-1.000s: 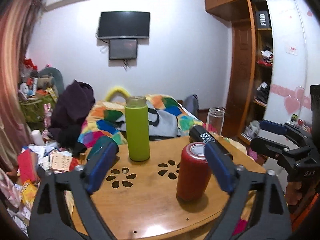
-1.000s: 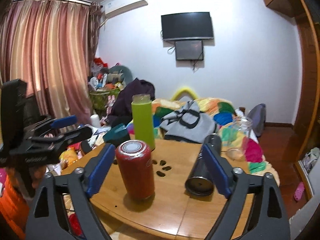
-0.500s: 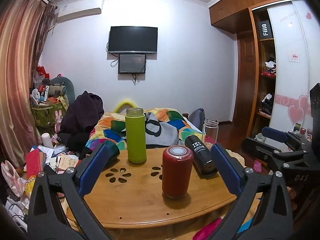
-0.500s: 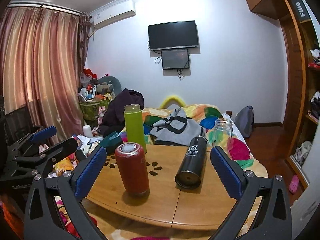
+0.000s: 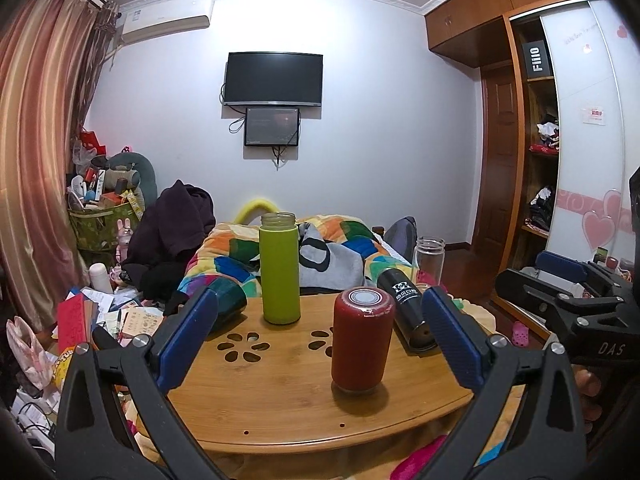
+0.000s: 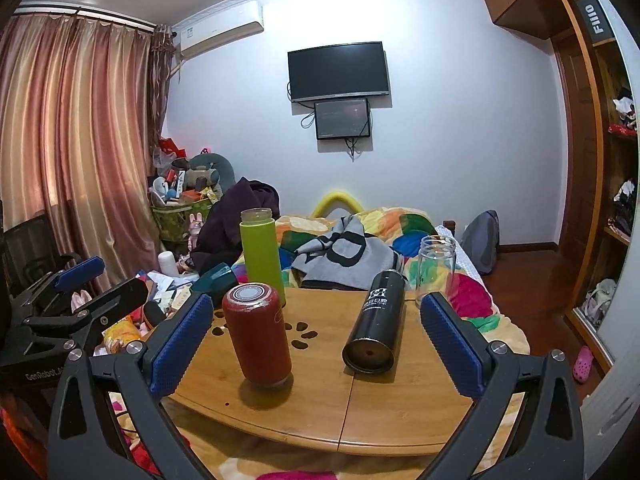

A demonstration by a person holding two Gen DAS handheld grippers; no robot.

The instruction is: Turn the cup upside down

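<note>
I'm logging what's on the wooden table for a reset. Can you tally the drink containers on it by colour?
Red: 1, the red cup, standing
Green: 1, the green bottle, standing
Black: 1, the black flask, lying on its side
Clear: 1, the glass jar, at the table's far edge
Total: 4

"FiiO" on black box (image 5: 536, 59) in wardrobe; "DAS" on right gripper (image 5: 568, 280); "GenRobot" on left gripper (image 6: 80, 296).

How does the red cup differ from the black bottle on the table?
The red cup stands on end on the wooden table; the black bottle lies on its side. The red cup is shorter and wider; the black bottle is slimmer and carries a white logo. No gripper holds either.
</note>
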